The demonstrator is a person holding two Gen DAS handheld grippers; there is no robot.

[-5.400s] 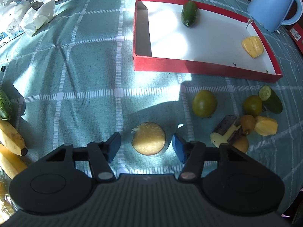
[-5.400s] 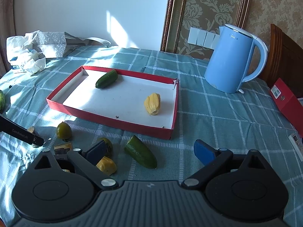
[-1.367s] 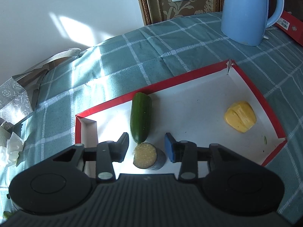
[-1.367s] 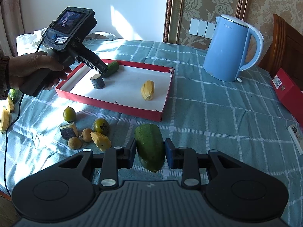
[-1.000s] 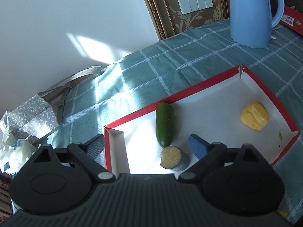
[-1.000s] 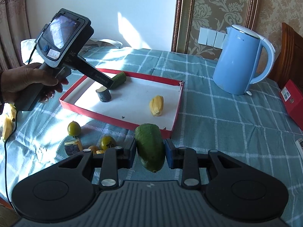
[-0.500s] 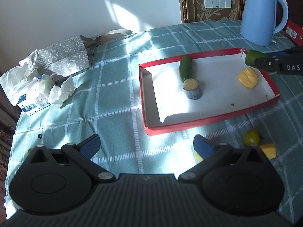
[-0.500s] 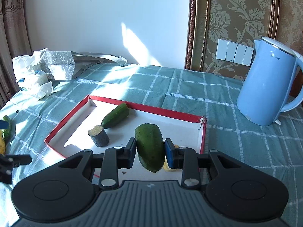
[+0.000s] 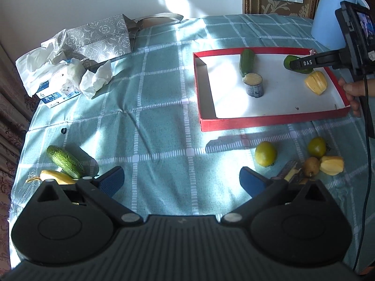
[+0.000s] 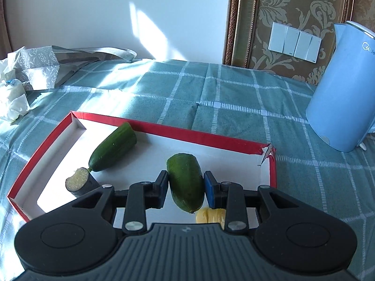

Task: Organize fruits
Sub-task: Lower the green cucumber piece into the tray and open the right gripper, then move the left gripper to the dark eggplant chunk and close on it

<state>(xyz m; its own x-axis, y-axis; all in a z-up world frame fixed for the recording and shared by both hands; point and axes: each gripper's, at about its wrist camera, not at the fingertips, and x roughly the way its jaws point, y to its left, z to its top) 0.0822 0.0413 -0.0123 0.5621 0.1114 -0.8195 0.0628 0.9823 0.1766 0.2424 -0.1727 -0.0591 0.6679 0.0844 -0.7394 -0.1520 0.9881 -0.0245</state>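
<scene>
Background items. A light-blue electric kettle (image 10: 342, 107) stands on the teal checked tablecloth (image 9: 150, 107), below a row of white wall switches (image 10: 294, 42) set in damask wallpaper (image 10: 302, 2). At the cloth's far left corner: a grey patterned bag (image 9: 103, 37), crumpled white tissues (image 9: 93, 79) and a tissue packet (image 9: 57, 89).

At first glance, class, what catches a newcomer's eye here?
The red tray on the checked cloth, holding a cucumber and a yellow fruit piece. Over it, the right tool grips a green cucumber piece. The blue kettle stands behind.
</scene>
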